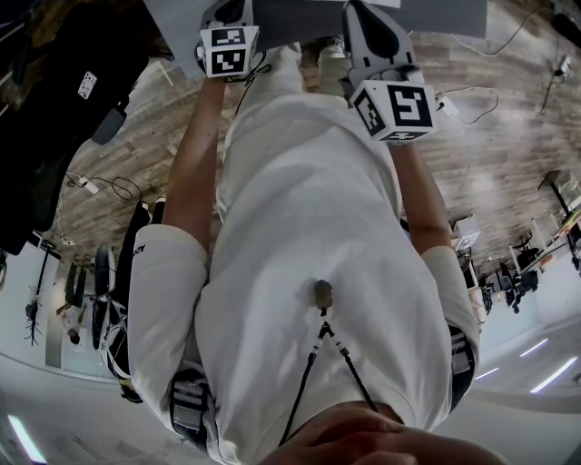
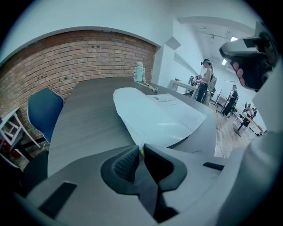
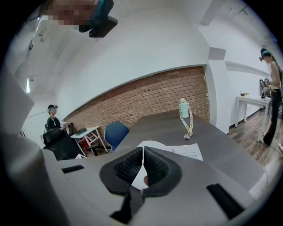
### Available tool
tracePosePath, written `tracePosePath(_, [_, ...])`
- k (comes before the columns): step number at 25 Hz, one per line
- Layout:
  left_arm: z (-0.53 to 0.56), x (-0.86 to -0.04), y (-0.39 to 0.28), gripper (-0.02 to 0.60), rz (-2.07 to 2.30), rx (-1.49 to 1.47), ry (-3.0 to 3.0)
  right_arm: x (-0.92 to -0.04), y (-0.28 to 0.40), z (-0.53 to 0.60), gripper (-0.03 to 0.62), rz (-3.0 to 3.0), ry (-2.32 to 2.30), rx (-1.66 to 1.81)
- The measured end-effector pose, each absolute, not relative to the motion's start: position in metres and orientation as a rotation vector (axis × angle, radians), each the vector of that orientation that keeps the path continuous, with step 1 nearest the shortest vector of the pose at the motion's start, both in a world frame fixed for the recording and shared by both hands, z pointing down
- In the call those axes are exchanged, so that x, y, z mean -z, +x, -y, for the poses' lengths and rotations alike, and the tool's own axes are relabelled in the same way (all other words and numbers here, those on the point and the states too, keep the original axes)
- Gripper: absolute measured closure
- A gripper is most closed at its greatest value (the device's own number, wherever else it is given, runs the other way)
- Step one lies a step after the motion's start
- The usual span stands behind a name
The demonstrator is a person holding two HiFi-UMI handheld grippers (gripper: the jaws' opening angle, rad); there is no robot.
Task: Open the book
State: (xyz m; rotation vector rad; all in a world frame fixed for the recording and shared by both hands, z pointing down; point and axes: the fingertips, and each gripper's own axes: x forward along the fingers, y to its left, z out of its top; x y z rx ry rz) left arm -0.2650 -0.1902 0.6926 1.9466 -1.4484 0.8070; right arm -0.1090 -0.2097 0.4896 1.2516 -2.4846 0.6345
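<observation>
In the left gripper view a white book (image 2: 161, 117) lies on the grey table (image 2: 88, 123). Its top sheet bows upward from the near corner. My left gripper (image 2: 141, 151) is shut on that near corner, and a thin yellow-green edge shows between the pads. In the right gripper view the same book (image 3: 188, 152) lies just beyond my right gripper (image 3: 143, 151). Its jaws are pressed together with nothing between them. From the head view both grippers reach over the table edge (image 1: 300, 23); their marker cubes (image 1: 229, 50) show, but the jaw tips and the book are hidden.
A small pale jointed figure (image 2: 139, 73) stands on the far side of the table, past the book. A blue chair (image 2: 42, 110) is at the table's left, in front of a brick wall. People (image 2: 206, 81) stand by desks in the background. Cables run over the wood floor (image 1: 508, 136).
</observation>
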Motion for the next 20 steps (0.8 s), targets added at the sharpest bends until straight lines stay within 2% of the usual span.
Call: tracePosePath(20, [0.184,-0.716,-0.266,0.521,1.469,-0.727,1.750,-0.490,-0.095,0.212,0.557,2.461,1.271,-0.623])
